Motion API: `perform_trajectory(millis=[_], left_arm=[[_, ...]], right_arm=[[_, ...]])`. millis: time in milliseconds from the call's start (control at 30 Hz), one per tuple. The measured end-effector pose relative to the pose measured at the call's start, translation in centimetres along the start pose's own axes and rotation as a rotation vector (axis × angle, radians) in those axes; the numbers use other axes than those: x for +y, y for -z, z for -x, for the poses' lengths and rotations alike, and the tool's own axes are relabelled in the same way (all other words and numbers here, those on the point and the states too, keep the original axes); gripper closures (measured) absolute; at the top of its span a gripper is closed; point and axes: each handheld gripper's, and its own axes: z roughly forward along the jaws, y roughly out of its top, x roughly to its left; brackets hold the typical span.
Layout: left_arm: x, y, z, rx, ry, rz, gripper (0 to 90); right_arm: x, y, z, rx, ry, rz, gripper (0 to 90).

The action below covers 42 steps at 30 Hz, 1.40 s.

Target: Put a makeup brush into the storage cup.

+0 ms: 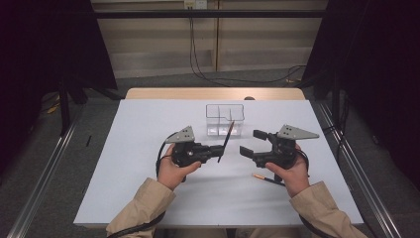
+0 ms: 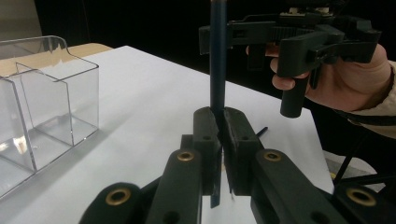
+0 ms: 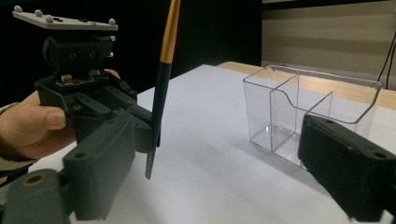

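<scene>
My left gripper (image 1: 221, 148) is shut on a slim dark pencil (image 1: 227, 136) with a gold upper end and holds it nearly upright above the white table (image 1: 148, 188). In the left gripper view the pads (image 2: 205, 126) clamp the pencil's lower shaft (image 2: 217, 60). My right gripper (image 1: 251, 143) hovers a little to the right of it, open, with nothing between its fingers. From the right gripper view the pencil (image 3: 161, 88) stands just past my left jaw. A second pencil (image 1: 265, 177) with an orange end lies on the table under the right hand.
A clear plastic organiser (image 1: 225, 111) with several compartments stands just behind the two grippers, seen close in both gripper views (image 2: 56, 70) (image 3: 280, 84). Black curtains hang at both sides, and cables run over the floor behind the table.
</scene>
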Motion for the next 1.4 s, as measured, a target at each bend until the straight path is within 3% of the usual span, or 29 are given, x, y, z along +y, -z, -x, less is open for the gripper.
perform_trajectory(millis=[433, 467, 567, 867, 1067, 1400], left_arm=[[-0.4, -0.8, 0.2, -0.006, -0.007, -0.014, 84.5], [-0.4, -0.8, 0.2, -0.010, -0.008, -0.014, 84.5], [-0.5, -0.8, 0.3, -0.014, -0.006, -0.016, 84.5], [-0.7, -1.0, 0.2, -0.013, -0.008, -0.015, 84.5], [-0.6, -1.0, 0.3, -0.010, -0.010, -0.011, 84.5], [-0.7, -1.0, 0.3, -0.016, -0.008, -0.003, 84.5]], right_arm=[[0.4, -1.7, -0.7, 0.051, 0.017, 0.005, 27.0], [0.4, -1.9, -0.8, 0.063, 0.018, 0.006, 33.1], [0.4, -2.2, -0.9, 0.069, 0.019, -0.002, 35.3], [0.5, -2.7, -1.0, 0.065, 0.006, -0.008, 44.2], [0.5, -2.8, -0.9, 0.069, -0.013, -0.007, 56.8], [0.5, -3.0, -1.1, 0.109, -0.041, -0.016, 72.0]])
